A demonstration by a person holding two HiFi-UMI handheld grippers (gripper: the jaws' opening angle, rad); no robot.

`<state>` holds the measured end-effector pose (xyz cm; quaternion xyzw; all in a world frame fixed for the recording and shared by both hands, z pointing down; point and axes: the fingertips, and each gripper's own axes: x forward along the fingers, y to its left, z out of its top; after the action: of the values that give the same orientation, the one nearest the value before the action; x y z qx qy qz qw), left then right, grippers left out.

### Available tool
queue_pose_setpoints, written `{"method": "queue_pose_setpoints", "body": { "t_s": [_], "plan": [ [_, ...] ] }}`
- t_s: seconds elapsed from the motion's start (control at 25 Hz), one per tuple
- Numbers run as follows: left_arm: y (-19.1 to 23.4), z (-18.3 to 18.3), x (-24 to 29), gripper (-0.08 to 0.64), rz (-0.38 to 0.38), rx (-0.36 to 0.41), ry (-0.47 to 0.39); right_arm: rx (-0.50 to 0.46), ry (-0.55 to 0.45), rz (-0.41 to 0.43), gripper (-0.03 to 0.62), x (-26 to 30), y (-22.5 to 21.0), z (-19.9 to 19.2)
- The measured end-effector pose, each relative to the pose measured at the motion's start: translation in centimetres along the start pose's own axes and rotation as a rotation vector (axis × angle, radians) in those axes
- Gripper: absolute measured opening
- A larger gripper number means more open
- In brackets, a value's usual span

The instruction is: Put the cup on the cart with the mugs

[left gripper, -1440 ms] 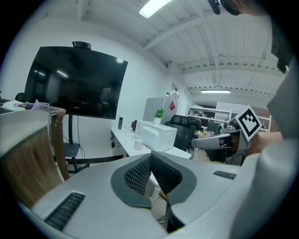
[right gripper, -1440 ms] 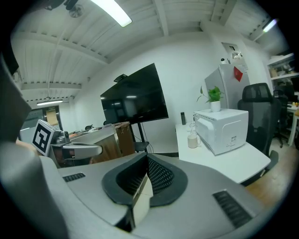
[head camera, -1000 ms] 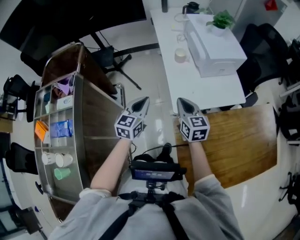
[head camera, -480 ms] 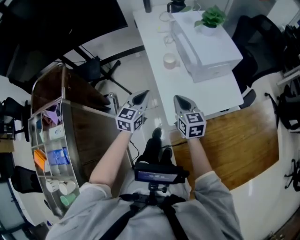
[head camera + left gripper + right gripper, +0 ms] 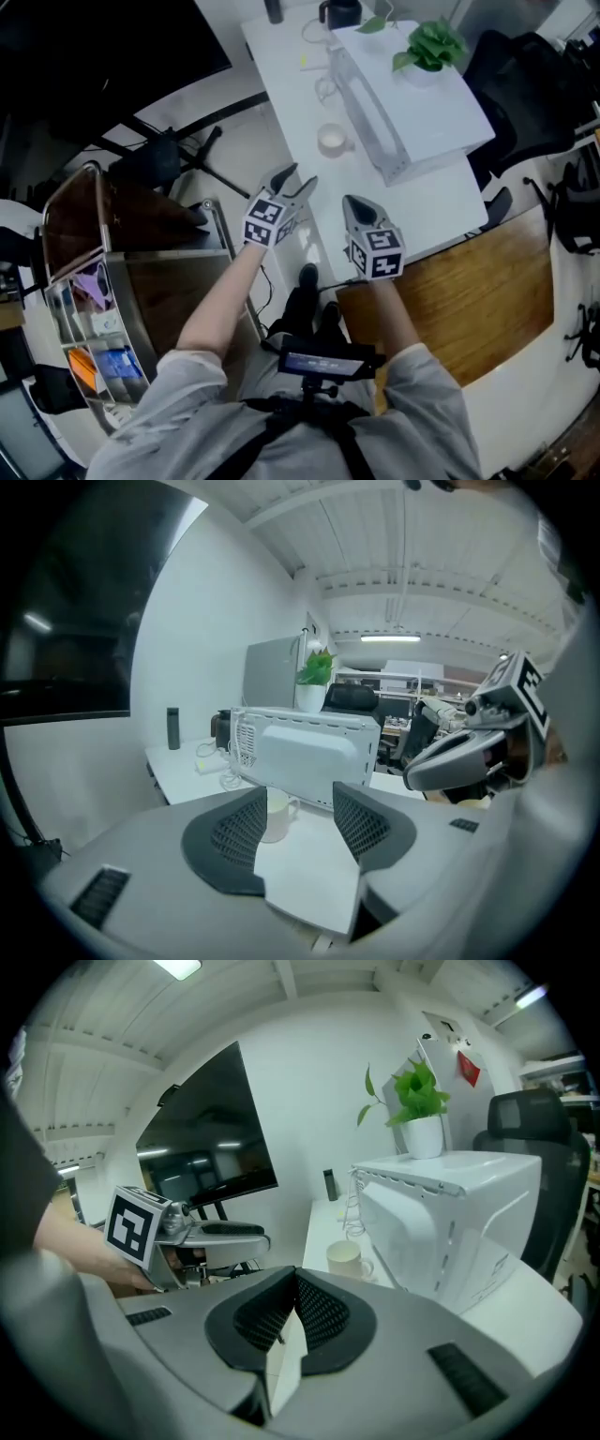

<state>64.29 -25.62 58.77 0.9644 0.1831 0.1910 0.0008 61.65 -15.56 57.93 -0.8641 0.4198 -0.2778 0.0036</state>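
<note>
Nothing here can be read as words or numbers. The marker cube on the left gripper, like that on the right gripper, bears only black-and-white squares. Above the white microwave, a red tag carries print too small to read.

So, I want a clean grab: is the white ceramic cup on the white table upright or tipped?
Upright: the white ceramic cup stands on its base on the white table, open mouth facing up.
</note>
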Motion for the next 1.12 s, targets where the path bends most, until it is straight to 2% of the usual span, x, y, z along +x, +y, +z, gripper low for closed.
{"method": "queue_pose_setpoints", "body": {
  "t_s": [0.44, 0.64, 1.0, 1.12],
  "plan": [
    [4.6, -2.5, 10.8, 0.356, -0.066, 0.056, 0.079, 0.019, 0.040, -0.054, 0.006, 7.2, -5.1, -0.4],
    [5.3, -4.1, 14.0, 0.395, -0.117, 0.199, 0.189, 0.030, 0.074, -0.070, 0.006, 8.6, -6.2, -1.6],
    [6.1, -6.3, 17.9, 0.476, -0.211, 0.333, 0.371, 0.054, 0.101, -0.089, 0.006, 10.1, -7.2, -2.5],
    [5.9, -6.4, 19.1, 0.477, -0.259, 0.389, 0.424, 0.063, 0.105, -0.093, 0.006, 10.3, -7.3, -2.8]
  ]
}}
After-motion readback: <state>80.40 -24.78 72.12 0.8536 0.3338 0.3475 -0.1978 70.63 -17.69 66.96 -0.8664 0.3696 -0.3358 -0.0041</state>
